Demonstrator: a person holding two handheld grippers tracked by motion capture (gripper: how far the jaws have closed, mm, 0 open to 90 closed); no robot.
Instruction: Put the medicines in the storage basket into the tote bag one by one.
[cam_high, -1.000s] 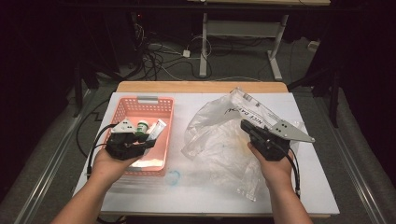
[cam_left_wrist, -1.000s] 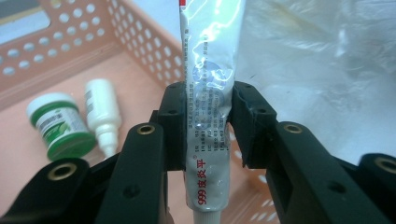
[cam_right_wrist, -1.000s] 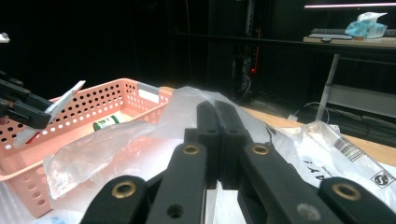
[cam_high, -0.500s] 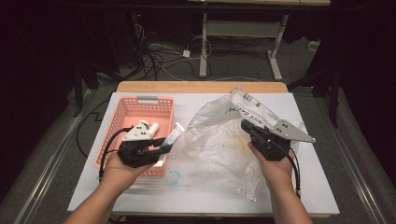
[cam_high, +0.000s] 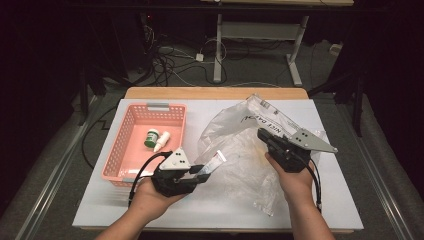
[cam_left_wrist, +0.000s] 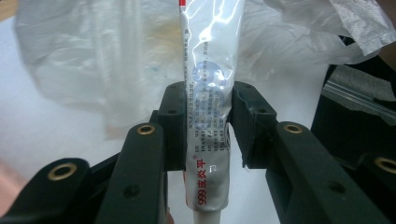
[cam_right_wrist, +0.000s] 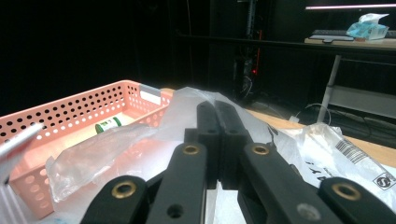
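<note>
A silver ointment tube (cam_left_wrist: 212, 70) with red lettering stands between the jaws of my left gripper (cam_left_wrist: 210, 98), which is shut on its lower half. In the high view the left gripper (cam_high: 201, 171) hovers just right of the pink basket (cam_high: 125, 150), and the tube (cam_high: 214, 162) points at the clear plastic bag (cam_high: 235, 150). My right gripper (cam_high: 264, 135) is shut on the bag's rim at the right and holds it raised. In the right gripper view the jaws (cam_right_wrist: 215, 119) meet with bag film (cam_right_wrist: 93, 149) draped round them.
The basket holds a green-capped bottle (cam_high: 151, 138) and a small white dropper bottle (cam_high: 161, 141). The basket (cam_right_wrist: 70, 112) lies left of the bag on a white tabletop (cam_high: 330, 200). Cables and desk legs stand on the floor beyond the table.
My left gripper has lifted the tube out of the basket and carried it right, towards the bag. The right gripper has kept its hold on the bag.
</note>
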